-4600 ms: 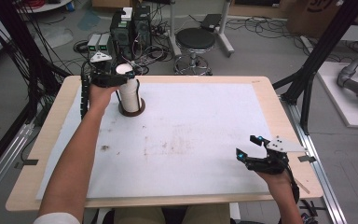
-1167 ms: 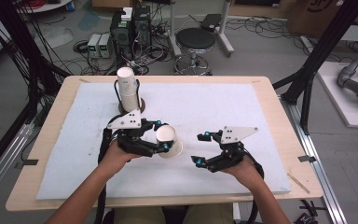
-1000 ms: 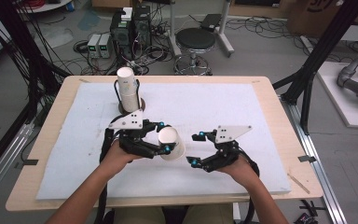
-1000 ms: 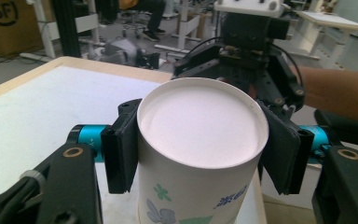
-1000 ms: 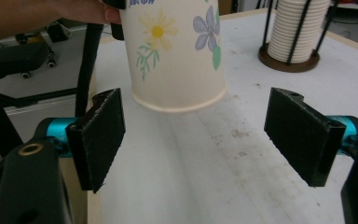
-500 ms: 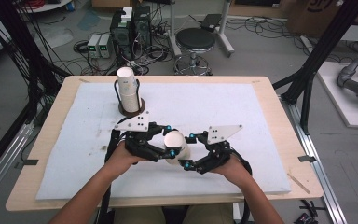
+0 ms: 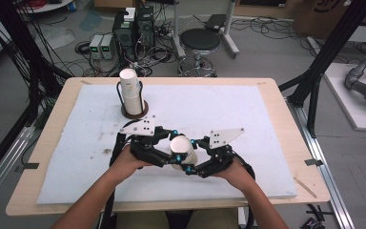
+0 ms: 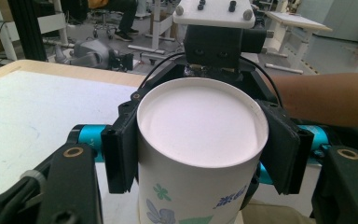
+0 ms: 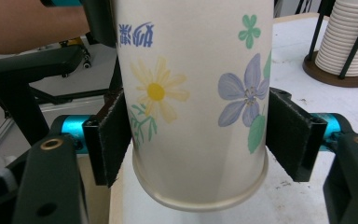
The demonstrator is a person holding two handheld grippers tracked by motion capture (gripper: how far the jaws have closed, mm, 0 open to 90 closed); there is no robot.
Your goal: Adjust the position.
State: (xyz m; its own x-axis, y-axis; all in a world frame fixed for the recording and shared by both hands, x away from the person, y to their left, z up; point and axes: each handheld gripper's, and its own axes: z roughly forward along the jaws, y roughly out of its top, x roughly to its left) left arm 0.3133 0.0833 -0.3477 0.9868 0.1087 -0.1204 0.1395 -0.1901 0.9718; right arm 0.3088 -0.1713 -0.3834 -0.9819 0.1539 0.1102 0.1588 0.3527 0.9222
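High view: I kept the paper cup (image 7: 181, 149) mid-bench, pinched in my left hand-held gripper (image 7: 167, 149). Left gripper view: right hand-held gripper's (image 8: 204, 154) pads flanked its base. Right gripper view: jaws just closing, pads (image 9: 113, 135) touching; squeeze gently

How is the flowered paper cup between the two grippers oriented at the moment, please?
Tipped on its side: the paper cup lies level above the table, base towards the left gripper, rim towards the right gripper.
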